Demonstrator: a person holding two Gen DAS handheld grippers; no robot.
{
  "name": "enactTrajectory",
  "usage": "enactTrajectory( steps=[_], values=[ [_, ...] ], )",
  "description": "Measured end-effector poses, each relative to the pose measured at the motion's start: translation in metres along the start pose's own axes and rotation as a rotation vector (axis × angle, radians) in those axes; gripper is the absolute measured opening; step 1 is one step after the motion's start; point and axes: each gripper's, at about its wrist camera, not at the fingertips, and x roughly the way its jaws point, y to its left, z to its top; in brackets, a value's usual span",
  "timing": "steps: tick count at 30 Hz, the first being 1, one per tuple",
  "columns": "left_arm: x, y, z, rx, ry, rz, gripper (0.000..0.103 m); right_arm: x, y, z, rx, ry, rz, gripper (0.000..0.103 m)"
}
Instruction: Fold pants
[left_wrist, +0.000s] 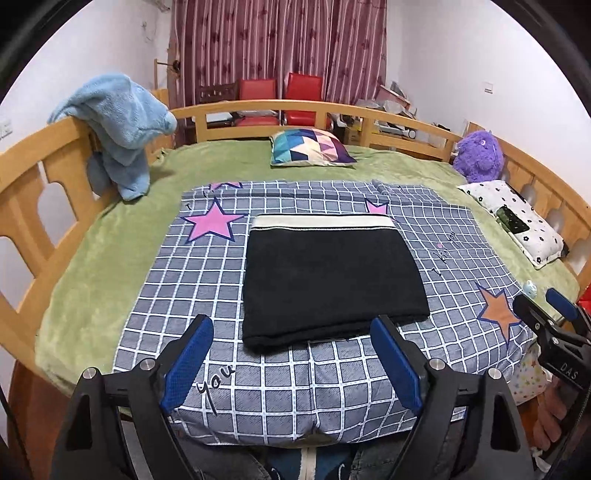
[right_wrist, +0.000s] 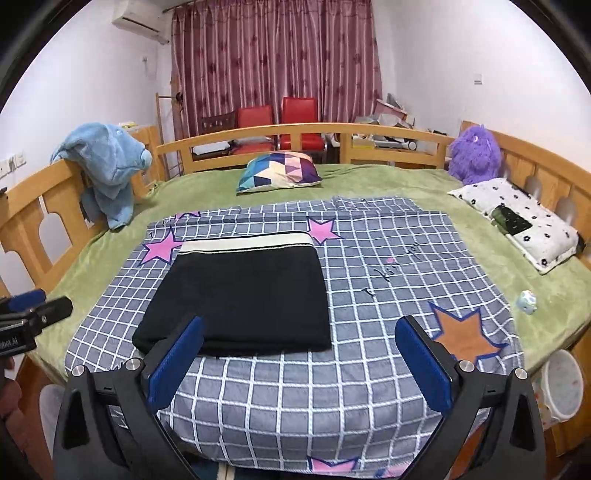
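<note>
The black pants lie folded into a flat rectangle on the grey checked sheet, their cream waistband along the far edge. My left gripper hovers open above the near edge of the sheet, with nothing between its blue pads. In the right wrist view the pants sit left of centre, and my right gripper stands wide open and empty above the sheet. Each gripper shows at the edge of the other's view: the right one and the left one.
A wooden rail rings the green bed. A blue plush blanket hangs on it at the left. A patterned cushion lies at the back, with a purple plush toy and a white pillow at the right. A small toy and a white bucket are near the right edge.
</note>
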Motion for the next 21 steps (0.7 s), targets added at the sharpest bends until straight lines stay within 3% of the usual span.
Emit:
enactTrajectory(
  steps=[9, 21],
  values=[
    [-0.028, -0.024, -0.013, 0.047, -0.041, -0.007, 0.087, -0.027, 0.000, -0.007, -0.003, -0.003, -0.026, 0.102],
    [-0.043, -0.026, -0.017, 0.032, -0.060, 0.005, 0.087, -0.045, 0.003, -0.006, 0.009, -0.016, -0.026, 0.102]
  ],
)
